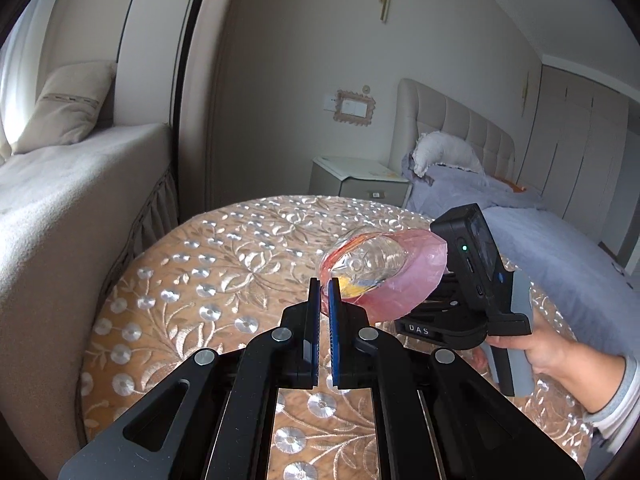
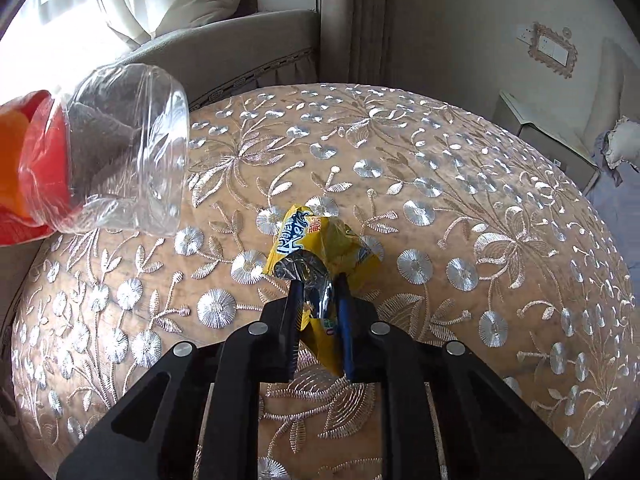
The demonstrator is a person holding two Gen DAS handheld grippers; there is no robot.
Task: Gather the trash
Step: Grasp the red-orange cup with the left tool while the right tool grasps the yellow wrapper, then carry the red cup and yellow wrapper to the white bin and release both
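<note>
- Left claw (image 1: 324, 292): I have its fingers drawn nearly together, pinching the rim of the pink plastic bag (image 1: 404, 280). I judge this grip is meant to hold the bag mouth up and open so trash can go in.
- Pink plastic bag: held above the round surface (image 1: 200, 264), toward its right edge in my left view. It hangs just ahead of the left claw, touching the fingertips.
- Clear plastic bottle (image 2: 132, 152): crumpled, with a red-orange label. It lies partly inside the bag, base sticking out. In my right view it sits over the left edge of the surface, well apart from the right claw.
- Right claw (image 2: 318, 292): clamped on a yellow snack wrapper (image 2: 320, 240), gripping its lower half, silver lining showing between the fingers. The wrapper's printed end stands clear ahead of the fingertips, so I judge it can be dropped cleanly.
- Yellow snack wrapper: near the middle of the surface. Whether it touches the embroidered cloth or is lifted just off it, I cannot tell.
- Step in hand, by my judgement: carry the wrapper across to the bag mouth on the left.
- Risk, by my judgement: the protruding bottle partly blocks the opening and may slip out.
- Surroundings: bed (image 1: 560, 240) and nightstand (image 1: 360, 180) beyond the far edge.
</note>
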